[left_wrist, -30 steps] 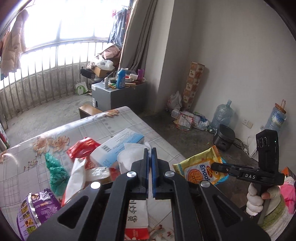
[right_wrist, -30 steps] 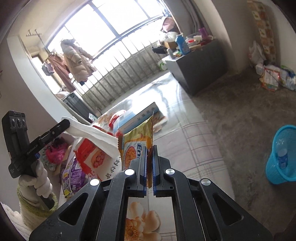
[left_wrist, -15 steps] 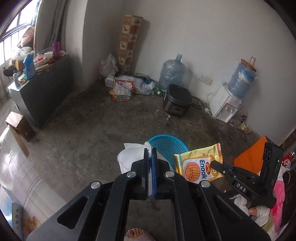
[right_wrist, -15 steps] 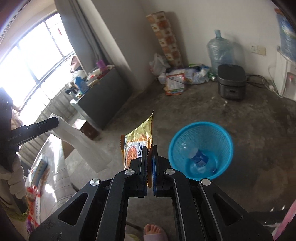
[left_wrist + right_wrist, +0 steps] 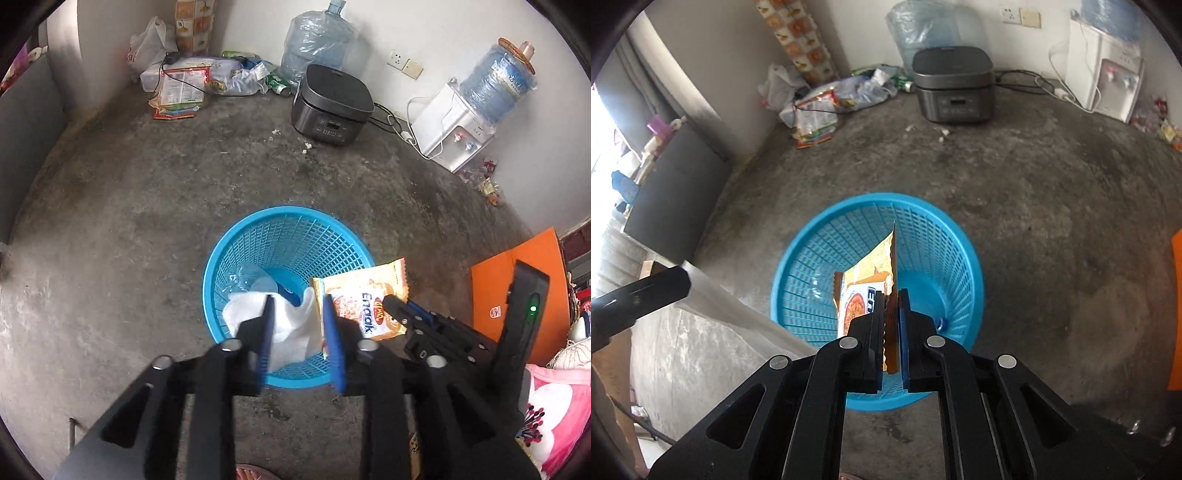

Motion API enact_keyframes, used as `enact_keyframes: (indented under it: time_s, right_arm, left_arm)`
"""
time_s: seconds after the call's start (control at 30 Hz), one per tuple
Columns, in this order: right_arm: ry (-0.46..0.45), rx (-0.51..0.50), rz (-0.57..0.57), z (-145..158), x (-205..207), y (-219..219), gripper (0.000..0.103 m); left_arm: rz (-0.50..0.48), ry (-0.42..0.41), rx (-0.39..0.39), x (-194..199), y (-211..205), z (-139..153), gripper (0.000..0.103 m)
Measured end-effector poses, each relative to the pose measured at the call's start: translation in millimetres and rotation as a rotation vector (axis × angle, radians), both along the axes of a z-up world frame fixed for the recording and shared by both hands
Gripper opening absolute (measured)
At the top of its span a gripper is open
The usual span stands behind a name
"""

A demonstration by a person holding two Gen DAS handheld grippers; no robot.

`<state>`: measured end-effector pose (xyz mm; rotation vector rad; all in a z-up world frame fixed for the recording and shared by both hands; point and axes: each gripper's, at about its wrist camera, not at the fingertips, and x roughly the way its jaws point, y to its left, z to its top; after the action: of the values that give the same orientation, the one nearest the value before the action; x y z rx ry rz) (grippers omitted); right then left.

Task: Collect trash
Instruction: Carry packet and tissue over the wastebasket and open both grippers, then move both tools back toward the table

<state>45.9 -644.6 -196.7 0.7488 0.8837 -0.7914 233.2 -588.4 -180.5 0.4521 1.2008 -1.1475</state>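
Left hand-held gripper [image 5: 297, 328] now parted over blue basket [image 5: 236, 236], tissue [image 5: 291, 328] loose, right hand-held gripper [image 5: 892, 325] clamping snack packet [image 5: 866, 291]

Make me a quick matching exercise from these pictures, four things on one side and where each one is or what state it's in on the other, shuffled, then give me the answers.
Things:
1. white tissue
2. snack packet
3. blue basket
4. rice cooker

Places or states:
A. on the floor near the wall, cord attached
B. between the open left tongs, over the basket
C. pinched in the right tongs
D. on the floor beneath both tongs, a clear bottle inside

Pairs: 1-B, 2-C, 3-D, 4-A
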Motion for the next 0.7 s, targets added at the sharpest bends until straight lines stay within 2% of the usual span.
enact_keyframes:
  time_s: [0.07, 0.1, 0.13, 0.3, 0.37, 0.47, 0.53, 0.6, 0.7]
  right_arm:
    - [0.013, 0.012, -0.01, -7.1, -3.0, -3.5, 0.018]
    - [0.015, 0.011, -0.02, -7.5, -5.4, -4.5, 0.027]
    - [0.006, 0.005, -0.025, -6.0, -8.4, -3.9, 0.03]
    - [-0.038, -0.032, -0.022, 13.2, -13.6, 0.9, 0.037]
    - [-0.064, -0.055, -0.015, 26.5, -15.5, 3.9, 0.04]
    - [-0.115, -0.118, 0.003, 54.4, -19.3, 15.9, 0.051]
    - [-0.146, -0.176, 0.022, 77.1, -22.6, 28.3, 0.065]
    - [-0.176, -0.239, 0.049, 101.4, -24.8, 44.0, 0.075]
    - [-0.213, -0.332, 0.098, 138.0, -27.7, 70.0, 0.089]
  left_arm:
    - [0.009, -0.003, -0.037, -2.6, -2.8, 1.1, 0.047]
    - [0.009, 0.0, -0.05, -3.0, -4.3, 3.5, 0.051]
    - [0.011, 0.002, -0.065, -3.1, -4.7, 7.3, 0.052]
    - [0.051, -0.039, -0.149, 1.2, 6.2, 44.0, 0.058]
    - [0.067, -0.065, -0.2, -0.5, 18.0, 67.9, 0.058]
    - [0.083, -0.108, -0.292, -9.6, 45.6, 110.1, 0.064]
    - [0.091, -0.14, -0.348, -17.6, 69.0, 140.1, 0.069]
    - [0.111, -0.174, -0.403, -25.8, 97.3, 170.8, 0.077]
    - [0.169, -0.198, -0.466, -34.2, 147.3, 214.6, 0.078]
